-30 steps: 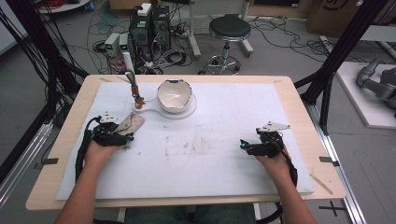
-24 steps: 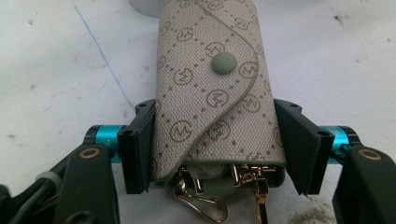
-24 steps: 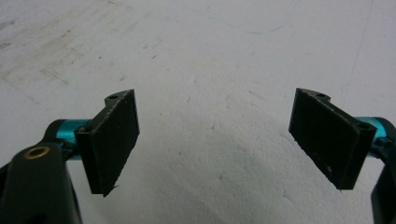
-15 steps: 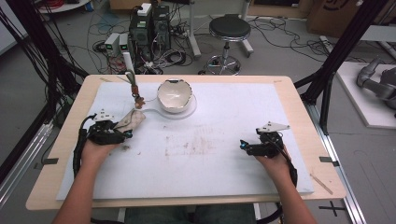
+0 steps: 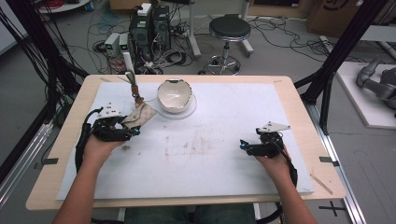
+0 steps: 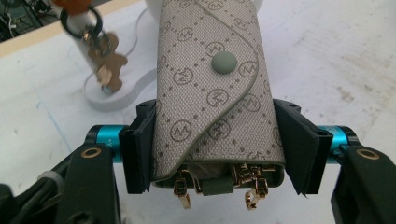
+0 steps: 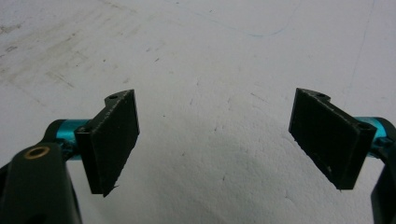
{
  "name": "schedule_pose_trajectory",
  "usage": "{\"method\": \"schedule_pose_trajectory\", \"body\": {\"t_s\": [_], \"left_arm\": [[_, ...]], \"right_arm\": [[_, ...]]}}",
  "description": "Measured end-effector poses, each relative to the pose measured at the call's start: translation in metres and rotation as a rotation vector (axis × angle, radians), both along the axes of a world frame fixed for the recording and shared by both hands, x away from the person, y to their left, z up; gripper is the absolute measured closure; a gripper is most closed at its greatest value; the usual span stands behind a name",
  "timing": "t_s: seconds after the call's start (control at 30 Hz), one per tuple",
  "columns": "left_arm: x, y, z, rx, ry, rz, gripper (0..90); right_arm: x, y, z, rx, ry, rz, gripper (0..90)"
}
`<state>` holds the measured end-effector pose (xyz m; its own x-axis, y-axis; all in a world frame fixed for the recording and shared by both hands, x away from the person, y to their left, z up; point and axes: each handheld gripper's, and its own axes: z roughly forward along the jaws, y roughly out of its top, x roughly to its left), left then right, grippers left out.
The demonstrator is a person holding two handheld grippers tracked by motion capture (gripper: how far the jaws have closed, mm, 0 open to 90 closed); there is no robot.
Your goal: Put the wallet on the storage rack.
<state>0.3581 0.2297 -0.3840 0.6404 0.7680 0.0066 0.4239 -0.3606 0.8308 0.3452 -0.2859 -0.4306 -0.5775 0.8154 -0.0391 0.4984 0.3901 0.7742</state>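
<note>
A grey monogrammed key case [image 6: 215,93] with a snap button lies between the jaws of my left gripper [image 6: 219,140]; both pads press its sides, and gold key hooks hang from its near end. The jaws have just been closing on it. From above, the left gripper [image 5: 134,130] holds the key case [image 5: 141,115] just off the white mat, left of the bowl. My right gripper [image 5: 243,146] rests on the mat at the right. Its jaws [image 7: 217,140] stand wide open over bare mat.
A white bowl [image 5: 175,95] sits on a round white disc [image 5: 187,112] at the back centre. A thin stand [image 5: 133,86] with a ring and a bear charm [image 6: 107,65] rises behind the left gripper. The table's wooden rim [image 5: 299,107] frames the mat.
My left gripper has risen off the mat with the key case and drifted slightly toward the stand. The right gripper has stayed where it was.
</note>
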Motion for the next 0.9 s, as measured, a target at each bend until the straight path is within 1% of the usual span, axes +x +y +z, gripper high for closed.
{"method": "schedule_pose_trajectory", "body": {"t_s": [0.03,0.1,0.13,0.23,0.27,0.33,0.43,0.47,0.53,0.57,0.6,0.63,0.77,0.9], "left_arm": [[0.000,0.000,0.000,0.000,0.000,0.000,36.3],[0.004,-0.010,0.009,-0.002,-0.012,-0.011,36.3],[0.004,-0.010,0.009,-0.002,-0.012,-0.011,36.3],[0.008,-0.019,0.020,-0.011,-0.031,-0.020,36.3],[0.011,-0.023,0.028,-0.009,-0.042,-0.026,36.3],[0.014,-0.027,0.035,-0.010,-0.056,-0.030,36.3],[0.018,-0.032,0.041,-0.003,-0.060,-0.035,36.3],[0.022,-0.037,0.046,0.013,-0.064,-0.041,36.3],[0.024,-0.039,0.047,0.009,-0.064,-0.039,36.3],[0.029,-0.043,0.050,0.016,-0.061,-0.041,36.3],[0.029,-0.043,0.050,0.016,-0.061,-0.041,36.3],[0.034,-0.046,0.051,0.022,-0.056,-0.038,36.3],[0.044,-0.051,0.050,0.028,-0.042,-0.030,36.3],[0.055,-0.057,0.047,0.035,-0.020,-0.027,36.2]], "right_arm": [[0.000,0.000,0.000,-0.001,0.001,-0.002,16.3],[0.000,0.000,0.000,0.000,-0.001,-0.001,16.2],[0.000,0.000,0.000,0.000,-0.001,-0.001,16.2],[0.000,0.001,0.000,0.002,-0.002,-0.002,16.3],[0.000,0.001,0.000,0.004,-0.001,-0.002,16.2],[0.000,0.001,0.000,0.002,-0.002,0.001,16.2],[0.000,0.002,0.000,-0.001,0.002,0.002,16.2],[0.001,0.002,-0.001,-0.002,0.002,0.006,16.3],[0.001,0.002,-0.001,-0.001,0.003,0.004,16.3],[0.001,0.002,-0.001,-0.001,0.004,0.004,16.2],[0.001,0.002,-0.001,-0.001,0.004,0.004,16.2],[0.001,0.002,-0.001,0.000,0.004,0.004,16.2],[0.001,0.002,0.000,0.000,0.003,0.005,16.2],[0.001,0.002,-0.001,0.000,0.003,0.005,16.3]]}}
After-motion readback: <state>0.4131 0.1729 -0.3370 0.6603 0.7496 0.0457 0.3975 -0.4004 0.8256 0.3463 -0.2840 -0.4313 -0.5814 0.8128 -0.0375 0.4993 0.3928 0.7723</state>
